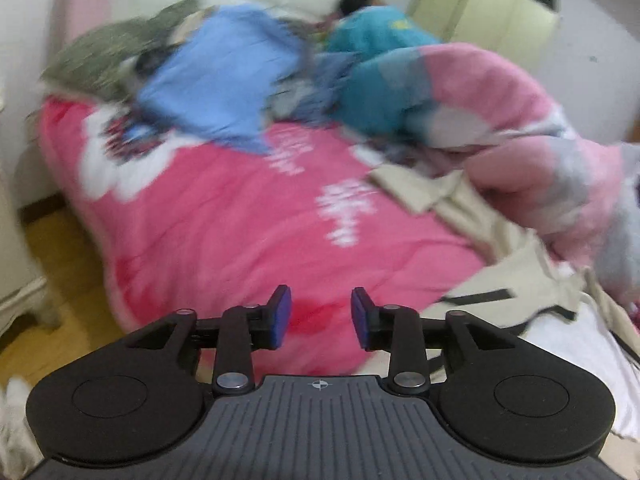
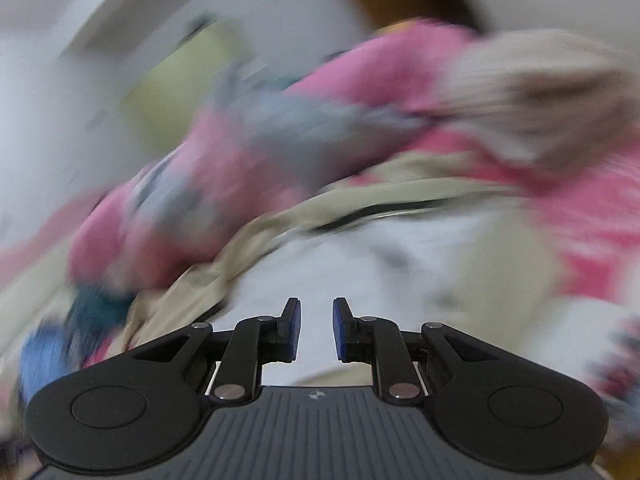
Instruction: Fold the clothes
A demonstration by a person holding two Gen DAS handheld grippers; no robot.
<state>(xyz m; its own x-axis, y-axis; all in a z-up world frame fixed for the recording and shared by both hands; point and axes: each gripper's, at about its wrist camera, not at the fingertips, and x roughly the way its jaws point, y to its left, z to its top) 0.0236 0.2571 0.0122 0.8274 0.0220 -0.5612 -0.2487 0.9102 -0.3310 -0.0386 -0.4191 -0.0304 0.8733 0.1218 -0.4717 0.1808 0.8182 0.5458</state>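
Observation:
A beige garment with black straps [image 1: 516, 280] lies crumpled at the right of the bed, partly over a white cloth [image 1: 576, 360]. My left gripper [image 1: 321, 316] hangs open above the pink bedspread [image 1: 224, 216], left of that garment, with nothing between its blue pads. In the blurred right wrist view the same beige garment [image 2: 304, 212] curves around the white cloth [image 2: 360, 256]. My right gripper [image 2: 316, 328] is open just above the white cloth, holding nothing.
A heap of clothes, with a blue piece [image 1: 216, 80] and a grey-green one [image 1: 104, 56], sits at the far left of the bed. A person in a teal top [image 1: 372, 32] lies at the headboard. A rolled pink quilt [image 1: 520, 128] fills the right side. Wooden floor [image 1: 60, 288] lies left.

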